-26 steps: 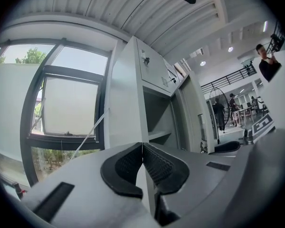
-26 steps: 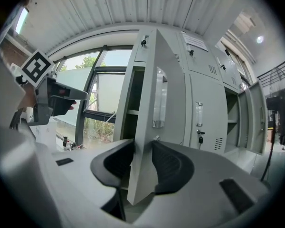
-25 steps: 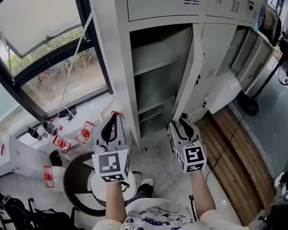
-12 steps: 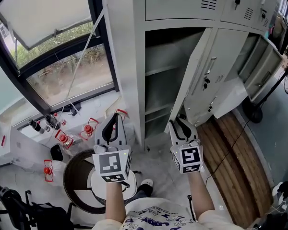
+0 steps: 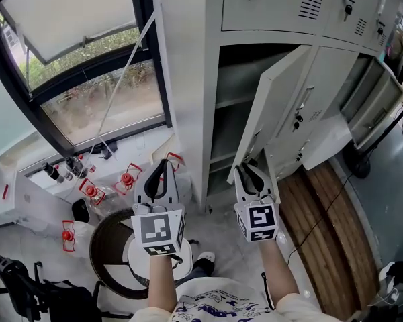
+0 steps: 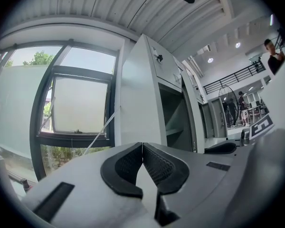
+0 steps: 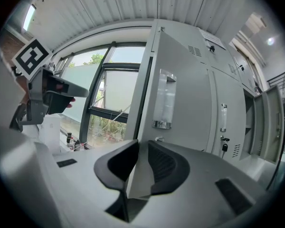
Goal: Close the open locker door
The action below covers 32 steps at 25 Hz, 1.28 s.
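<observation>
Grey-white plastic bodies fill the bottom of both gripper views, so I start there. My left tongs [image 5: 162,166] are pressed together at the tips, the black ribbed pads meeting with nothing between them (beyond them the left gripper view shows only the cabinet's side wall). They hover level, apart from everything.

My right tongs [image 5: 250,171] have just been closing. The lower corner of the pale grey metal locker door [image 5: 282,106] stands between the pads. In the right gripper view its free edge fills the narrow gap, and both pads look to bear on it.

The door hangs partly open, swung out toward me from hinges on its right side. Its outer face carries a clear label holder [image 7: 164,101]. Behind it the tall grey locker cabinet [image 5: 188,79] shows a dark open compartment with a bare shelf [image 5: 236,100]. The closed neighbouring door to the right has a key [image 7: 223,146] hanging in its lock.

Farther left, a black-framed window [image 5: 87,92] looks out on greenery, with small red-and-white items [image 5: 124,180] on the sill below.
</observation>
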Motion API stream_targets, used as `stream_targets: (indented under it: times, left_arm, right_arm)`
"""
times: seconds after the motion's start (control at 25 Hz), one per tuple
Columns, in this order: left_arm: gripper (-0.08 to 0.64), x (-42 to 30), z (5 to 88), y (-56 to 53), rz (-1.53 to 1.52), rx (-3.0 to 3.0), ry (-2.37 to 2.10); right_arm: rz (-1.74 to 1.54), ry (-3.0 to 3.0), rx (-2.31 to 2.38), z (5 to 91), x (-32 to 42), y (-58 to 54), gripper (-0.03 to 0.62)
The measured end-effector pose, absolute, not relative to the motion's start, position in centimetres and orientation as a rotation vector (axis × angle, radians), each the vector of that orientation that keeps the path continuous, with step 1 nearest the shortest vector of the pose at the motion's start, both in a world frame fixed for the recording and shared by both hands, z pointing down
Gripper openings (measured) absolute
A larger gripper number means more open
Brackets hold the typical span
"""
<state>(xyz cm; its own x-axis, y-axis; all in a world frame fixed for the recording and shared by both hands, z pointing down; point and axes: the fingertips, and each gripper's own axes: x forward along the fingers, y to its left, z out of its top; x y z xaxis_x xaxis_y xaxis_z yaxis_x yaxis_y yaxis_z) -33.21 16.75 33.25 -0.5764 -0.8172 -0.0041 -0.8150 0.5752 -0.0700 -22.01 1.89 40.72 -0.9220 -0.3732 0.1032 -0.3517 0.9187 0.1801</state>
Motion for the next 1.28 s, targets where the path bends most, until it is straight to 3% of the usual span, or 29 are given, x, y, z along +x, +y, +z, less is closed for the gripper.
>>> stream_targets:
  times: [1.28]
  left_arm:
    - [0.003, -37.2, 33.8, 17.5, -0.086, -1.415, 2.756]
  right_arm:
    - [-0.202, -2.911, 0.677, 40.8, -29.2, 1.5, 0.010]
